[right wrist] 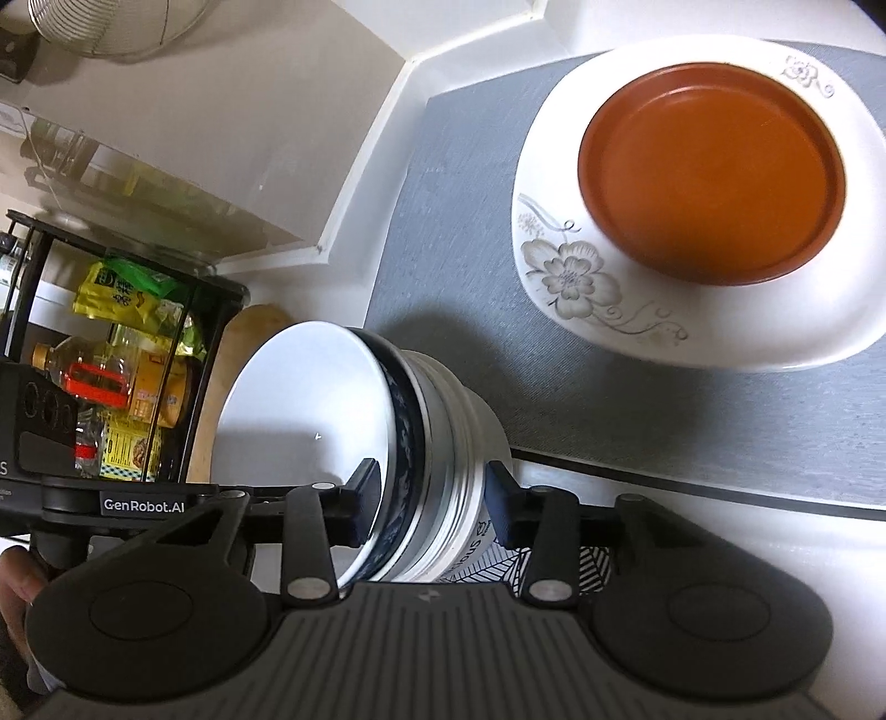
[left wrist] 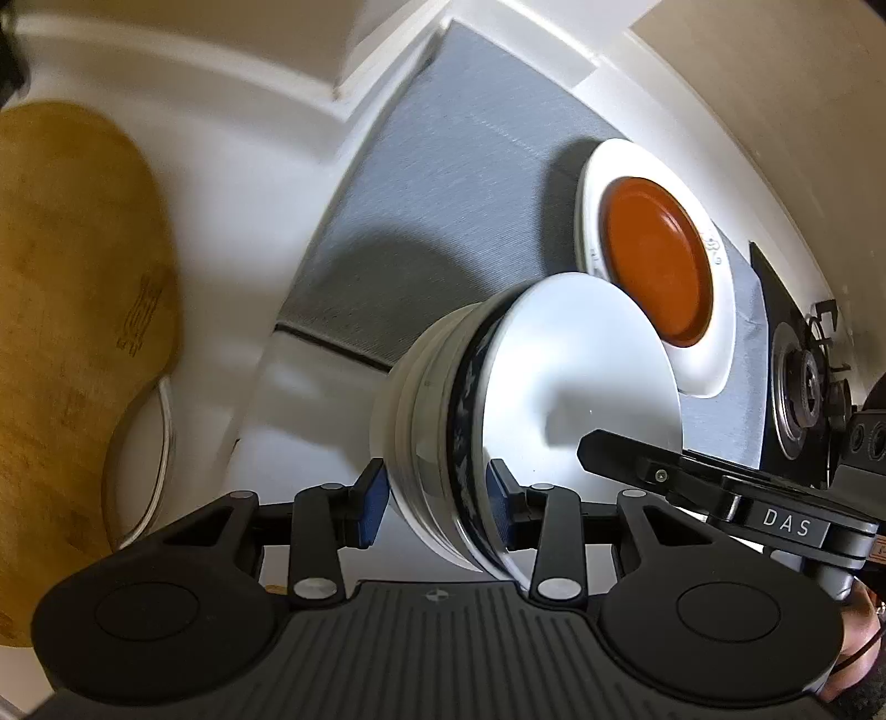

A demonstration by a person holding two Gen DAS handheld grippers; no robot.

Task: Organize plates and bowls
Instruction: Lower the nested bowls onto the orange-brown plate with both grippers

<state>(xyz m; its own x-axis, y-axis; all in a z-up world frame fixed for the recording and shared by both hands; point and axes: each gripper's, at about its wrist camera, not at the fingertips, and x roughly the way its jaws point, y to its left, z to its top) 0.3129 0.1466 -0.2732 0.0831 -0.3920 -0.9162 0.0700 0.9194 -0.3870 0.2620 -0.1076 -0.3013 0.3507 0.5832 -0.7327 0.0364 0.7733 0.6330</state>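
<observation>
Left wrist view: left gripper (left wrist: 434, 501) has its blue-padded fingers (left wrist: 370, 507) spread on either side of a stack of bowls (left wrist: 470, 421), one pad beside the white outer wall, the other at the rim; real contact with the pads cannot be told. Stack is nested, glossy ceramic, round, top bowl with a dark blue patterned band under the rim and a plain white inside. Right gripper (left wrist: 603, 448) comes in from the right edge, one black finger reaching over the inside of the top bowl.

Right wrist view: right gripper (right wrist: 432, 501) straddles the same stack (right wrist: 437, 432), one finger inside the top bowl, the other outside against the ribbed white walls, jaws set apart around the stack wall; whether they actually pinch it cannot be told. A leaf-patterned black and white item (right wrist: 554, 559) sits just below the stack, partly hidden by the gripper.

Stack is over a white counter (right wrist: 692, 531), just beside the edge of a grey woven mat (right wrist: 443, 221). On the mat, well apart from the stack, a white plate (right wrist: 559, 277) with grey flower print holds a smaller matte orange-brown plate (right wrist: 711, 171), round, raised rim.

Around: wooden cutting board (left wrist: 66, 332) leaning at left, a wire-rimmed thing (left wrist: 138, 443) below it, gas burner (left wrist: 797, 393) at right edge. Black metal rack (right wrist: 111, 343) holds oil bottles and yellow packets. Metal mesh strainer (right wrist: 111, 27) is at top left.
</observation>
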